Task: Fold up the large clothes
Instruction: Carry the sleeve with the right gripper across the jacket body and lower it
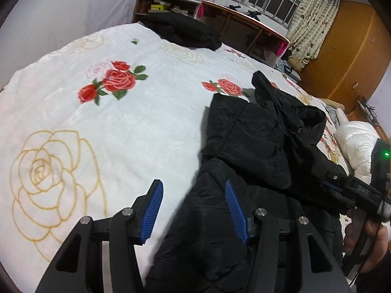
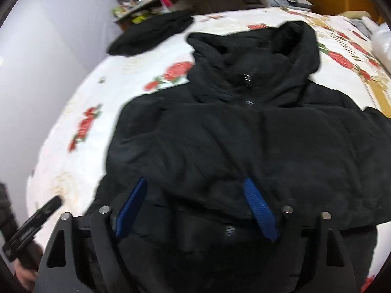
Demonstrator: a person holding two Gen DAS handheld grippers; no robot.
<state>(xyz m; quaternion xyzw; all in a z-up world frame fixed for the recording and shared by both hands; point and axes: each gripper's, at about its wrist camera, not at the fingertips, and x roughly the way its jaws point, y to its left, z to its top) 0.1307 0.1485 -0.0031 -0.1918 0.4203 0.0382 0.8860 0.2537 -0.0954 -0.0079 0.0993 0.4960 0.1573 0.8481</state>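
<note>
Left wrist view: black hooded jacket (image 1: pixel 256 146) lies on the rose-print bedspread (image 1: pixel 97 122), part-folded, near edge toward us. Left gripper (image 1: pixel 193 210) hovers half-open over the jacket's left edge, nothing between the pads.

Right wrist view: right gripper (image 2: pixel 195 210) spread wide above the jacket (image 2: pixel 232 134) hem, empty. Next, probably: both pinch the near edge and fold toward the hood (image 2: pixel 281 48).

The jacket (image 2: pixel 244 131) lies spread on the near part of the bed (image 1: pixel 122 122), a second garment (image 1: pixel 180 33) at its far edge, shelves (image 1: pixel 166 2) behind.
</note>
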